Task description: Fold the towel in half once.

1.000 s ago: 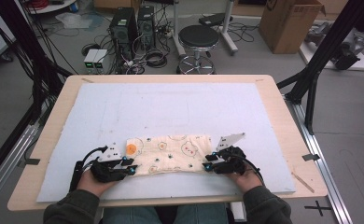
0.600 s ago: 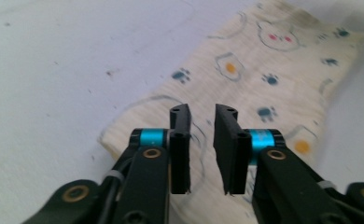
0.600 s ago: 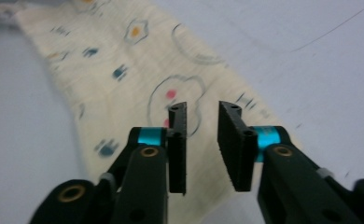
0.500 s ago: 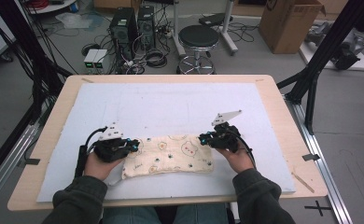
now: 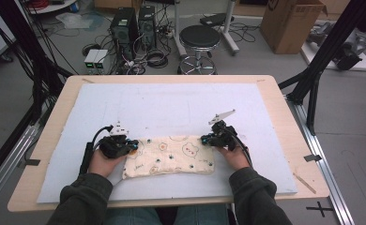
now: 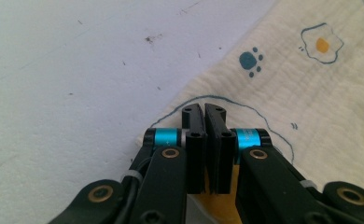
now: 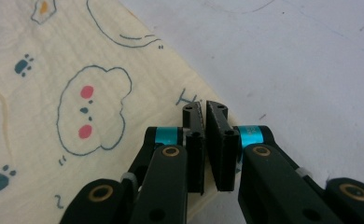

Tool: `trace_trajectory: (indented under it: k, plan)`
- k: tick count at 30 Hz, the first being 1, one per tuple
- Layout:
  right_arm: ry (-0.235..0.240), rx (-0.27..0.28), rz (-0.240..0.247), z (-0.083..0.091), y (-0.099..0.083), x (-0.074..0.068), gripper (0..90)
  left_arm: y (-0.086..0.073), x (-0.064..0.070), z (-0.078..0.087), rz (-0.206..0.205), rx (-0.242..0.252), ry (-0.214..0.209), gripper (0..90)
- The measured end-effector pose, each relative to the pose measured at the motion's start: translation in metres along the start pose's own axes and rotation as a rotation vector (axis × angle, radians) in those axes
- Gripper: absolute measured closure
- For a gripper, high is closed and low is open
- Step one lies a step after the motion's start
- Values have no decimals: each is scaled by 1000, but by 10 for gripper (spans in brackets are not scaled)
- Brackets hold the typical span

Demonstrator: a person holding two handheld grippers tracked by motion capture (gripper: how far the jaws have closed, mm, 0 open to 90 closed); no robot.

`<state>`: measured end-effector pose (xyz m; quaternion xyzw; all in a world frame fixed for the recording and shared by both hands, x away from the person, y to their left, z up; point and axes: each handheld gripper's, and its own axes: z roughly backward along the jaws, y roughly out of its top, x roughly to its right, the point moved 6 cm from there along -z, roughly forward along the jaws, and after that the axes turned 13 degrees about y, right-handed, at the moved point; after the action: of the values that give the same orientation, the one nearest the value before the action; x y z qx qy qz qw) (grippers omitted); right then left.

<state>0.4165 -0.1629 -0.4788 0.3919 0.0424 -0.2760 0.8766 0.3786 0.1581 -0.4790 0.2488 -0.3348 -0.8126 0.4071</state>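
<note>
Pinching the far corners of the cloth point(image 5: 169, 157), the left gripper point(image 5: 135, 145) and right gripper point(image 5: 203, 139) have jaws squeezed nearly together. Each grabs just a tiny bit, so I think one corner could slip out and the cloth would land crooked.

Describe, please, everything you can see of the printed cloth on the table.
The cloth is cream, soft and crinkled, printed with bears, paw prints and fried eggs. It lies flat as a wide folded band on the pale mat, near the person's edge. The left gripper is shut on its far left corner, the right gripper on its far right corner.
</note>
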Motion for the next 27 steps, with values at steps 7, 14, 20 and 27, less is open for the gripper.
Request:
trace_trajectory:
  k: [7,14,20,27]
  plan:
    - [15,20,-31,5,-6,3,891,-2,-2,1,-5,3,5,871]
    - [23,41,-44,8,-11,5,897,-3,-4,1,3,6,1,888]
    - [23,42,-42,8,-11,5,896,-3,-4,2,-8,7,1,893]
    - [26,67,6,11,-1,-6,896,7,-4,11,16,76,3,893]
